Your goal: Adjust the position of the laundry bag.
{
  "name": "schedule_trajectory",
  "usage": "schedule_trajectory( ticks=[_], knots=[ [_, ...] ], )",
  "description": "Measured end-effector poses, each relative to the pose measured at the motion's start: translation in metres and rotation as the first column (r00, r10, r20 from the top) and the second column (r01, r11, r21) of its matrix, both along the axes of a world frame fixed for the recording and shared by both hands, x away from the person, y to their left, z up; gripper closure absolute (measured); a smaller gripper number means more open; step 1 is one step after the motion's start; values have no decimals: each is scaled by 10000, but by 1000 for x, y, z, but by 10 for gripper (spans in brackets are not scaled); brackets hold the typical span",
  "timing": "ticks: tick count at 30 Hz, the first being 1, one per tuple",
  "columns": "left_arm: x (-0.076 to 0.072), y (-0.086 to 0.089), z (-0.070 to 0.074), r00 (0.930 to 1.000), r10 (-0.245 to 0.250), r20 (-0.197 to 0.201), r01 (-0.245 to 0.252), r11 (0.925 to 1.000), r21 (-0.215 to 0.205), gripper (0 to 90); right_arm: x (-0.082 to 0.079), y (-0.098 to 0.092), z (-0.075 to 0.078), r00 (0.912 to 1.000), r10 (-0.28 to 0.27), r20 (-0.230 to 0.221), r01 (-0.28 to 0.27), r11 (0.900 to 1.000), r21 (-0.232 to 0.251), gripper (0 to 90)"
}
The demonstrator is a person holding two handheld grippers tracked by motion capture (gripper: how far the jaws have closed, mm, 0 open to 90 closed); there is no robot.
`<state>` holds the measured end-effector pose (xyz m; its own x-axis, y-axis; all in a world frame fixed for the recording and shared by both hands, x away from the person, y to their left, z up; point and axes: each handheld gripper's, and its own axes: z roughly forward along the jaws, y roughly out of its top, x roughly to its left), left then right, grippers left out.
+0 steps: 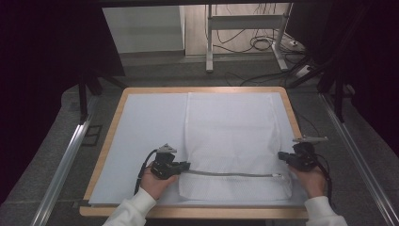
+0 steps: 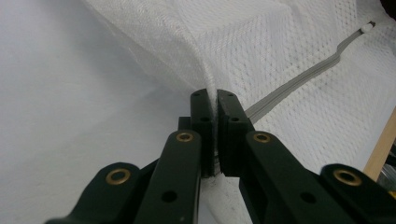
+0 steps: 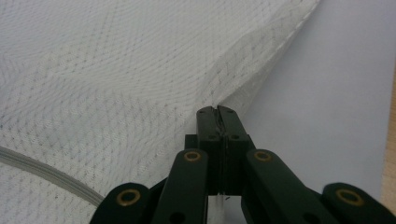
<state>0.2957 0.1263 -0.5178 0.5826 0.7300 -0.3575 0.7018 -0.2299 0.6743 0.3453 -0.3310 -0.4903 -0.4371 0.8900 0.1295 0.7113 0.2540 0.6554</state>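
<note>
A white mesh laundry bag (image 1: 230,136) lies flat on the sheet-covered table, its grey zipper (image 1: 235,174) running across near the front edge. My left gripper (image 1: 184,165) is shut on the bag's left edge by the zipper's start; in the left gripper view the mesh bag (image 2: 261,51) is pinched between the jaws and the zipper (image 2: 299,81) runs off to the right. My right gripper (image 1: 282,156) is shut on the bag's right edge; the right gripper view shows the mesh bag (image 3: 116,84) lifted slightly at the pinch, with the zipper (image 3: 42,172) at lower left.
A white sheet (image 1: 146,136) covers the wooden table (image 1: 110,141). Metal rails (image 1: 66,160) run along both sides. A desk frame with cables (image 1: 244,42) stands on the floor beyond the far edge.
</note>
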Motion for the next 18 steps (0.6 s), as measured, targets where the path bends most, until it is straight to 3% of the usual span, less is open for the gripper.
schedule_trajectory(
  ticks=[5,18],
  knots=[
    [-2,8,2,10000,78,41,-78,10000,-23,878,0,10,2,9998,178,-4,-178,9997,195,886],
    [-7,38,2,9989,472,-37,-472,9989,-31,878,6,46,1,9969,785,85,-785,9969,-69,886]
  ],
)
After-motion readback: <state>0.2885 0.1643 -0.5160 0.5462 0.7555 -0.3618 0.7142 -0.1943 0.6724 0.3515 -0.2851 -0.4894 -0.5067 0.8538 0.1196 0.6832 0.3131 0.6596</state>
